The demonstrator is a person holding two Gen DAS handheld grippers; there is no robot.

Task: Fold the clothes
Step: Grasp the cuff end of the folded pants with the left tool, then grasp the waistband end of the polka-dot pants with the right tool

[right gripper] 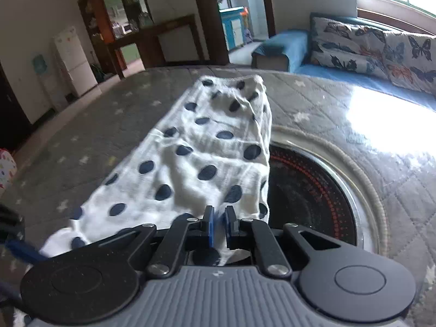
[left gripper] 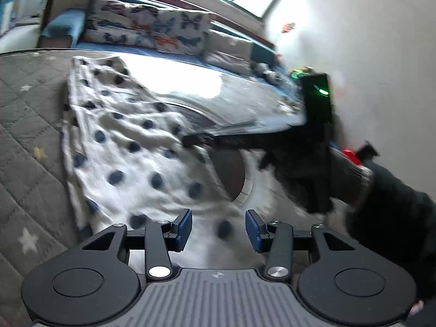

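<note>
right tongs (right gripper: 218, 224) pinching dotted cloth (right gripper: 201, 147), quilted table (right gripper: 313, 95)

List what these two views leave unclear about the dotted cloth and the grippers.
- Dotted cloth, near edge: right wrist view, hidden under the right gripper.
- Cloth folds: left wrist view, motion blur.
- Right gripper's fingertips: left wrist view, blurred.
- Left gripper: right wrist view, only a blue blur at the left edge.
</note>
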